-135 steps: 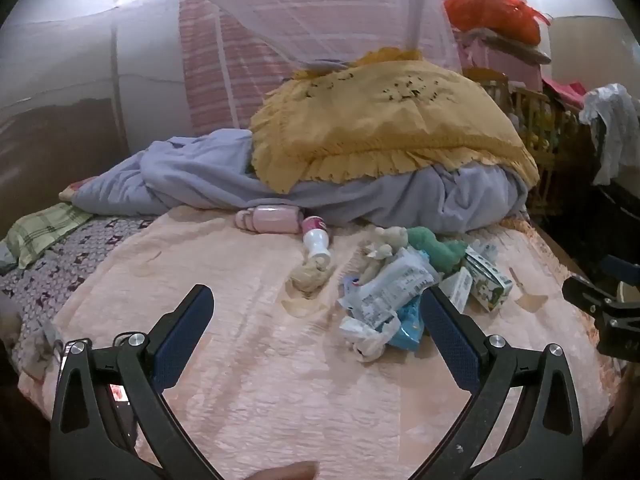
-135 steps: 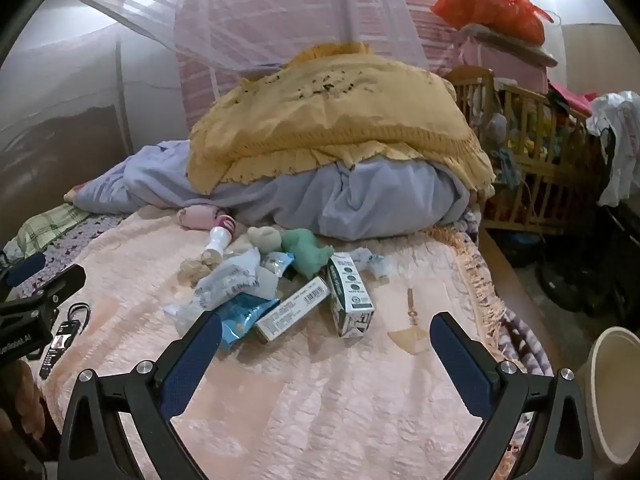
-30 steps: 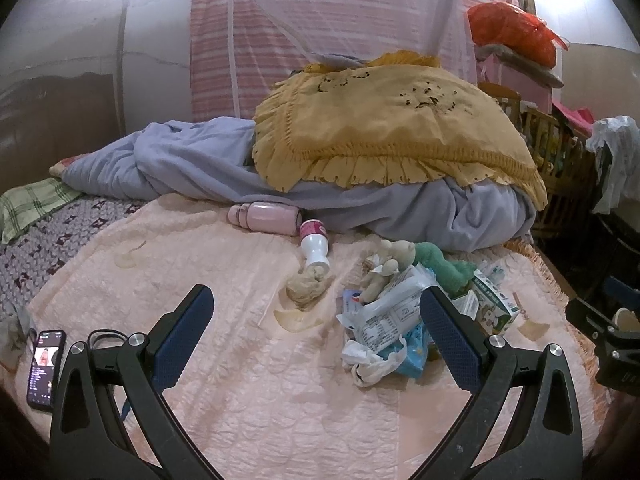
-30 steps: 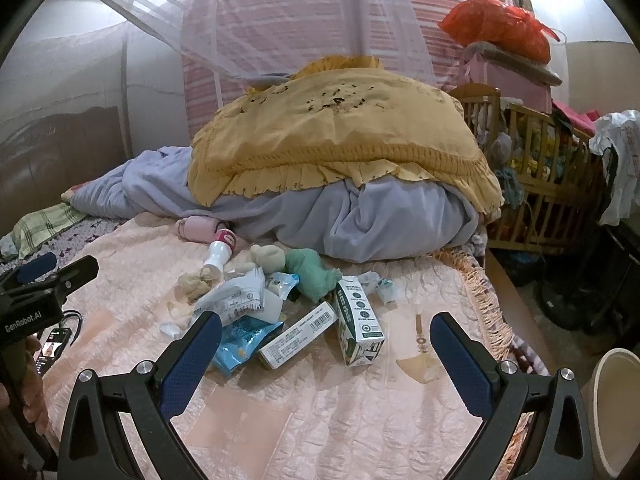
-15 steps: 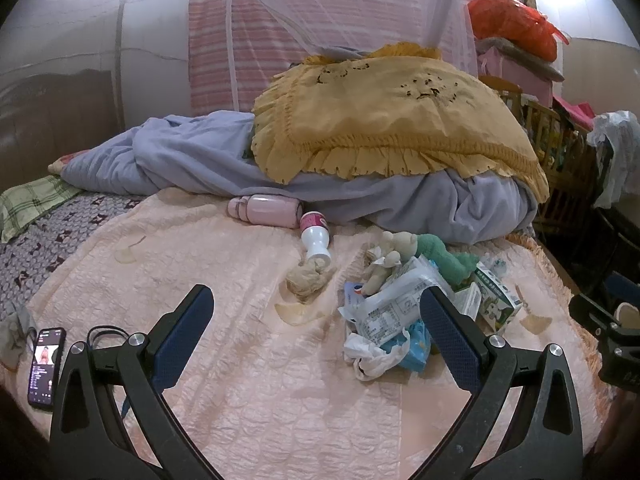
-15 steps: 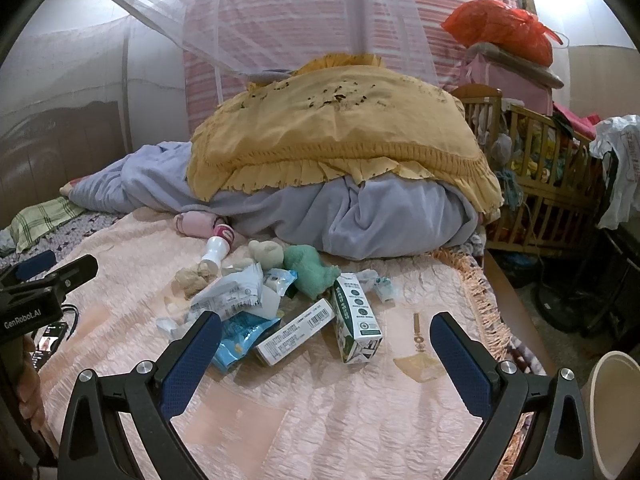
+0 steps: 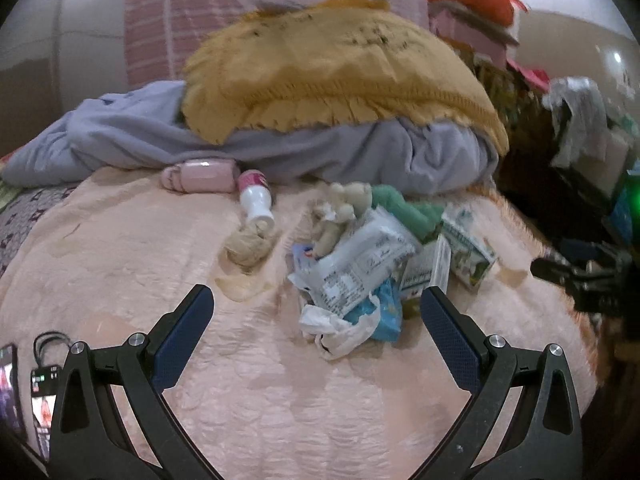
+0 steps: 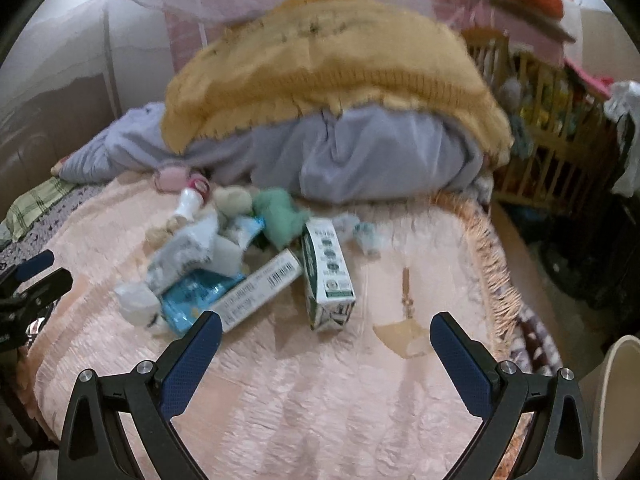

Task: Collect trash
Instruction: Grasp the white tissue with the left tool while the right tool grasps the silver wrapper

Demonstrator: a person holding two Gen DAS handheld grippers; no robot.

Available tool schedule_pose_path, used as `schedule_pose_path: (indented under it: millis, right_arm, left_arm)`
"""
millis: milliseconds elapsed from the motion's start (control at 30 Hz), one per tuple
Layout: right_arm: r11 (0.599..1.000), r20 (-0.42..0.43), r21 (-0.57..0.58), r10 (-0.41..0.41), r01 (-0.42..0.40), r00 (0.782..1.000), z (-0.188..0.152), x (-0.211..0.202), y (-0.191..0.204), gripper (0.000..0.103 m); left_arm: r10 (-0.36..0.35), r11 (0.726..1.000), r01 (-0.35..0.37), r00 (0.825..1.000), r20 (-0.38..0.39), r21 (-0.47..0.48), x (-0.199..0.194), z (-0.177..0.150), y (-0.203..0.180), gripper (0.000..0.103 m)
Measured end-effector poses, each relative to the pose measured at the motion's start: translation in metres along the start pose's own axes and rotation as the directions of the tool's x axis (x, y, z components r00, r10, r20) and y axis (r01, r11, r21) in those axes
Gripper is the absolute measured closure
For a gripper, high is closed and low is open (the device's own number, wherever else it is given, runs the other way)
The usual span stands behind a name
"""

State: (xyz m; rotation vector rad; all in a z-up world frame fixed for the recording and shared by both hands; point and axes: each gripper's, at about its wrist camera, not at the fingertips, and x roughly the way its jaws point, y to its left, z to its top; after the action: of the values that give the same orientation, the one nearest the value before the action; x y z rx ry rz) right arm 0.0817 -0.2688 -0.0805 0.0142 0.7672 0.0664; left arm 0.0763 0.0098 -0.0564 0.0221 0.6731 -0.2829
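Both grippers empty, jaws spread wide: left gripper (image 7: 316,322) hovers near the crumpled white wrapper (image 7: 340,330), right gripper (image 8: 326,344) sits just short of the green-and-white carton (image 8: 328,276). Nothing collected yet

Trash is one heap mid-bed on the pink quilt (image 8: 320,412): carton on the right, long barcode box (image 8: 260,292) touching its left side, blue snack pouch (image 8: 196,294) and white wipes pack (image 7: 360,268) overlapping left of that, loose bits (image 8: 364,236) further back

Risks as I read them:
- Pile is interleaved. Pulling the wipes pack likely drags the pouch and wrapper, scatters them
- Non-trash mixed in: green plush (image 8: 280,214), beige plush (image 7: 340,208), white bottle with pink cap (image 7: 256,200), pink case (image 7: 200,176). Plush lies against the packs, easy to pinch by mistake
- Quilt is soft; a low pinch on flat film could snag fabric instead of the item
- Carton lies on its side, probably empty and light; may crush or squirt out of the jaws
- Both grippers aim at the same heap, collision likely if they close in together
- Pale bucket rim (image 8: 616,400) at far right edge, below bed level; if that's the bin, a drop from the fringe edge could miss
- Both views motion-blurred, so aim is uncertain
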Motion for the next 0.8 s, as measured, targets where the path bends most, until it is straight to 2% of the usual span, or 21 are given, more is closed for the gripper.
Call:
schedule_pose_path:
  millis: [100, 233, 333, 433, 533, 600, 667, 700, 733, 767, 800]
  right_arm:
    - [1.000, -0.019, -0.003, 0.011, -0.011, 1.000, 0.003, 0.010, -0.002, 0.002]
    - [0.999, -0.013, -0.038, 0.022, -0.022, 1.000, 0.004, 0.018, 0.006, 0.002]
    - [0.999, -0.043, -0.046, 0.007, -0.009, 0.999, 0.006, 0.032, 0.006, 0.002]
    - [0.996, -0.068, -0.006, 0.087, -0.087, 0.994, 0.006, 0.037, 0.004, 0.002]
    - [0.996, -0.062, -0.020, 0.083, -0.084, 0.995, 0.006, 0.037, 0.009, 0.002]
    - [0.996, -0.059, -0.030, 0.085, -0.087, 0.995, 0.007, 0.037, 0.013, 0.002]
    - [0.994, -0.057, -0.043, 0.095, -0.097, 0.994, 0.010, 0.039, 0.019, 0.002]
    - [0.994, -0.057, -0.048, 0.097, -0.100, 0.994, 0.012, 0.041, 0.021, 0.002]
    - [0.993, -0.059, -0.053, 0.103, -0.106, 0.993, 0.014, 0.043, 0.025, 0.002]
    - [0.991, -0.062, -0.056, 0.114, -0.118, 0.992, 0.017, 0.046, 0.031, 0.002]
    - [0.990, -0.064, -0.059, 0.123, -0.127, 0.990, 0.019, 0.049, 0.035, 0.002]
  left_arm:
    - [-0.027, 0.999, 0.028, 0.998, -0.055, 0.015, 0.015, -0.002, 0.006, 0.000]
    - [-0.024, 0.998, 0.031, 0.991, -0.131, 0.056, 0.036, -0.011, 0.009, 0.000]
    - [-0.034, 0.995, 0.048, 0.988, -0.152, 0.087, 0.045, -0.015, 0.006, 0.000]
    - [-0.035, 0.992, 0.054, 0.986, -0.165, 0.116, 0.057, -0.015, 0.003, 0.000]
    - [-0.030, 0.988, 0.061, 0.978, -0.204, 0.144, 0.077, -0.018, 0.000, 0.001]
    - [-0.041, 0.987, 0.076, 0.973, -0.228, 0.145, 0.086, -0.020, 0.000, 0.009]
    - [-0.065, 0.985, 0.104, 0.962, -0.264, 0.137, 0.099, -0.022, 0.001, 0.038]
    - [-0.081, 0.985, 0.121, 0.955, -0.284, 0.126, 0.105, -0.023, 0.001, 0.048]
    - [-0.091, 0.985, 0.131, 0.950, -0.298, 0.116, 0.108, -0.025, 0.001, 0.073]
    - [-0.118, 0.985, 0.152, 0.939, -0.324, 0.081, 0.112, -0.026, 0.005, 0.086]
    - [-0.143, 0.985, 0.167, 0.933, -0.329, 0.046, 0.111, -0.026, 0.008, 0.086]
